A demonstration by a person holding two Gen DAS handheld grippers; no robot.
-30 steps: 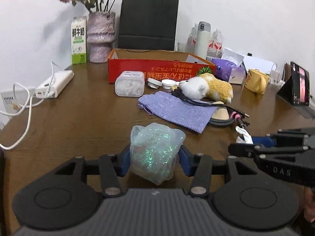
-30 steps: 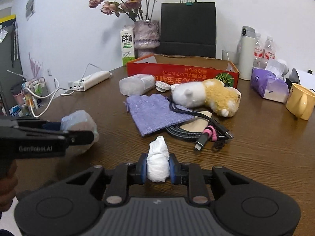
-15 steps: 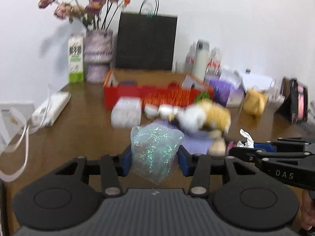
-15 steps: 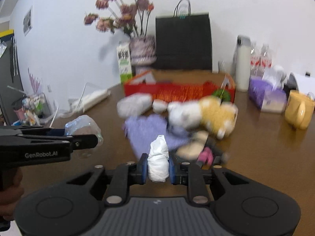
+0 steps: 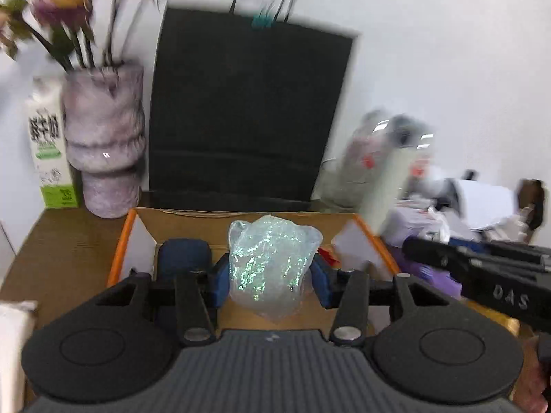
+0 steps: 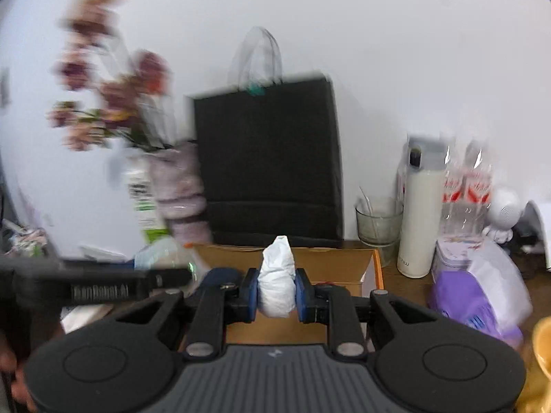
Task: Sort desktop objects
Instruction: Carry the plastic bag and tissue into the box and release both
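Note:
My left gripper (image 5: pixel 270 284) is shut on a crumpled clear iridescent plastic wad (image 5: pixel 272 265) and holds it over the open orange cardboard box (image 5: pixel 120 251). A dark blue object (image 5: pixel 184 256) lies inside the box at the left. My right gripper (image 6: pixel 276 294) is shut on a crumpled white tissue (image 6: pixel 277 284) and holds it over the same box (image 6: pixel 344 265). The left gripper also shows at the left of the right wrist view (image 6: pixel 103 285); the right gripper shows at the right of the left wrist view (image 5: pixel 482 272).
A black paper bag (image 5: pixel 248 117) stands behind the box. A purple vase with flowers (image 5: pixel 103 151) and a milk carton (image 5: pixel 48 158) stand to the left. A white flask (image 6: pixel 418 220), water bottles (image 6: pixel 465 199), a glass (image 6: pixel 377 223) and a purple tissue pack (image 6: pixel 471 296) stand to the right.
Both grippers have moved forward across the table, from near the front edge to over the orange box, each still holding its item. The view is blurred by motion.

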